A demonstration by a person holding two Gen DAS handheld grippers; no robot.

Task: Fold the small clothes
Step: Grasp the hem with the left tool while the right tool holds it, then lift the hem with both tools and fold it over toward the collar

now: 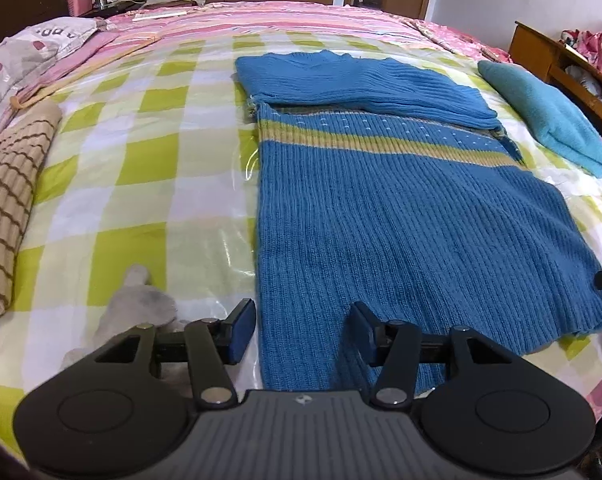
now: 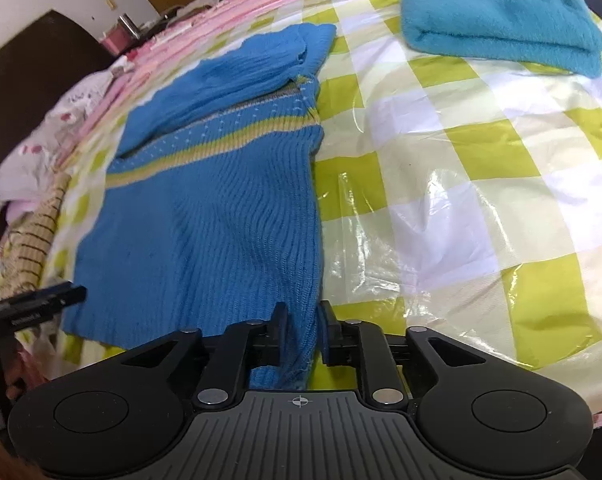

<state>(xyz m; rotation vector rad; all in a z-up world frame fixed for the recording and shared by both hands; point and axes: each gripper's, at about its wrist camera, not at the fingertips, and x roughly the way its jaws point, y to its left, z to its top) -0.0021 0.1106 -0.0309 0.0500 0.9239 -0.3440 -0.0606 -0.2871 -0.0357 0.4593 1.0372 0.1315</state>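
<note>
A blue ribbed knit sweater (image 1: 401, 208) with a yellow-green stripe lies flat on the checked bed cover, its sleeves folded across the chest. It also shows in the right wrist view (image 2: 205, 208). My left gripper (image 1: 303, 326) is open, its fingers straddling the sweater's near left hem corner. My right gripper (image 2: 303, 326) has its jaws nearly closed around the sweater's near right hem corner, and the knit edge sits between the pads. The left gripper's tip (image 2: 67, 294) shows at the left edge of the right wrist view.
A folded teal fleece garment (image 1: 549, 116) (image 2: 501, 12) lies to the right of the sweater. A rolled beige striped cloth (image 1: 9, 208) and a grey plush item (image 1: 141, 304) lie at the left. Pillows (image 1: 25, 52) and a nightstand sit far left; a wooden shelf (image 1: 561, 60) stands at right.
</note>
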